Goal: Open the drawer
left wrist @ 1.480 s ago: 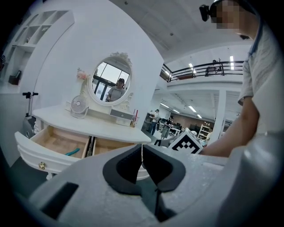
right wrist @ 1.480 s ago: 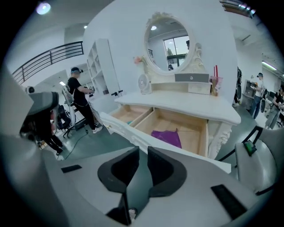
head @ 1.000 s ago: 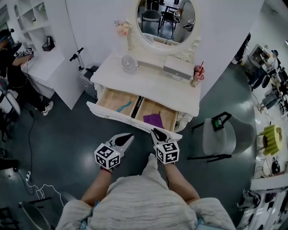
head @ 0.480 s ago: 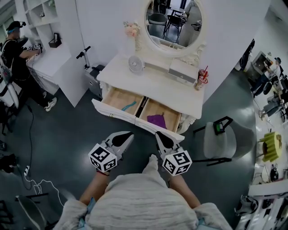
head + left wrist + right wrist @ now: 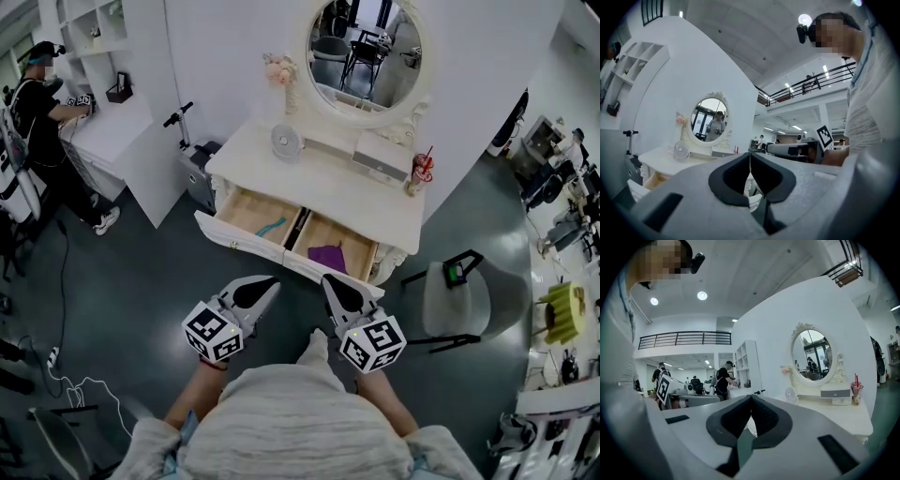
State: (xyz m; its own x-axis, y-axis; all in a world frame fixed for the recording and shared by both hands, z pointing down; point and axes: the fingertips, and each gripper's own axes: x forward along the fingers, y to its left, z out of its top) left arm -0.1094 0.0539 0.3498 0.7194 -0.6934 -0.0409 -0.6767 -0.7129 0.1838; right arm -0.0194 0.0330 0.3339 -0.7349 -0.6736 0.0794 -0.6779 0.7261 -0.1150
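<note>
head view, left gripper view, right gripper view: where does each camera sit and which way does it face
Head view: on the person's head, looking steeply down at the dressing table with both drawers open; forearms, torso, left gripper and right gripper show.
Left gripper view: on that gripper, looking level along shut jaws toward the mirror; torso at right.
Right gripper view: likewise, torso at left.
Both gripper views share mirror and dressing table.

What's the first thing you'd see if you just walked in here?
The white dressing table with its big round mirror, mid-picture. Both drawers stand open; a purple cloth lies in the right drawer. Below, the left gripper and right gripper point at it, shut.
</note>
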